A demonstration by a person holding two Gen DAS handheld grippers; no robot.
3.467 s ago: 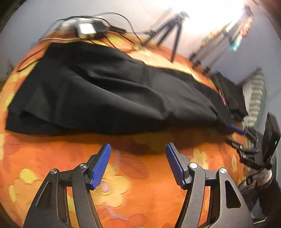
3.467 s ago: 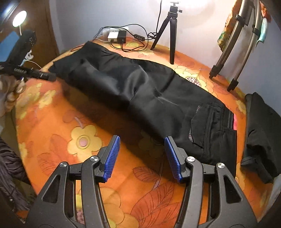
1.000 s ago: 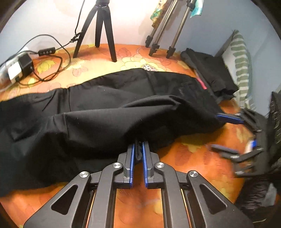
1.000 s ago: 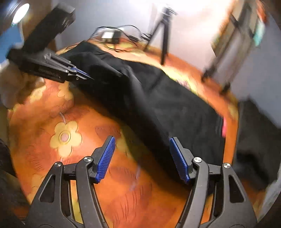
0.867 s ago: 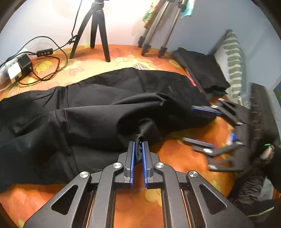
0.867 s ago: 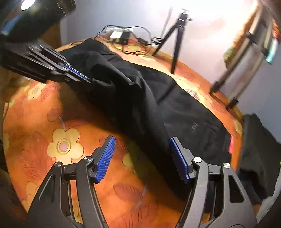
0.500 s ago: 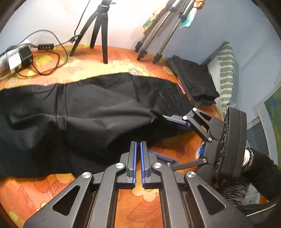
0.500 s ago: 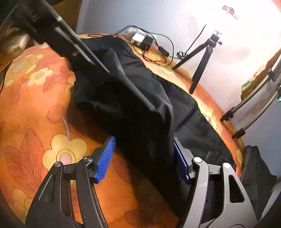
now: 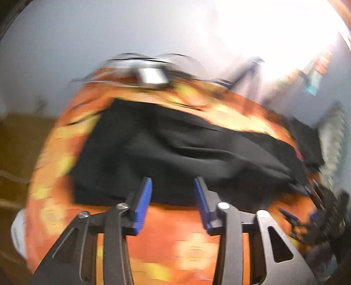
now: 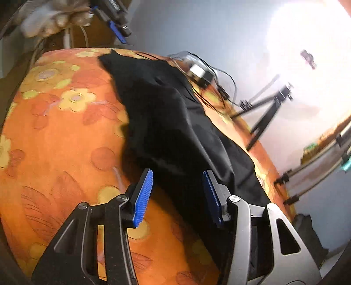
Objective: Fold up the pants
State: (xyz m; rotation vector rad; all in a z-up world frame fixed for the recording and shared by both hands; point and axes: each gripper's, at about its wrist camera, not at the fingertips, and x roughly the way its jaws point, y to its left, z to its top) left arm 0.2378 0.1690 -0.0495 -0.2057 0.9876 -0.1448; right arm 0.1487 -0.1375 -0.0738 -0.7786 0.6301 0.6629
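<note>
Black pants (image 10: 175,131) lie lengthwise on an orange flowered bed cover (image 10: 65,142), one leg folded over the other. My right gripper (image 10: 177,193) hangs low over the near edge of the pants. Its jaws are closing with that cloth edge between the blue pads (image 10: 143,195), which do not pinch it. In the blurred left wrist view, the left gripper (image 9: 173,197) sits back from the pants (image 9: 175,153) over bare cover. Its jaws are opening with nothing between them. A hand (image 10: 54,15) holds the left gripper (image 10: 116,28) up at the far end.
A power adapter with cables (image 10: 199,73) lies beside the pants at the far edge. A small tripod (image 10: 269,109) and light-stand legs (image 10: 318,175) stand along the wall side. Another dark garment (image 10: 307,230) lies at the right end, near a striped cushion (image 9: 331,136).
The left gripper laid the fold over, let go of the pants, swung away fast and opened. The right gripper moved in on the pants' edge and its jaws narrowed.
</note>
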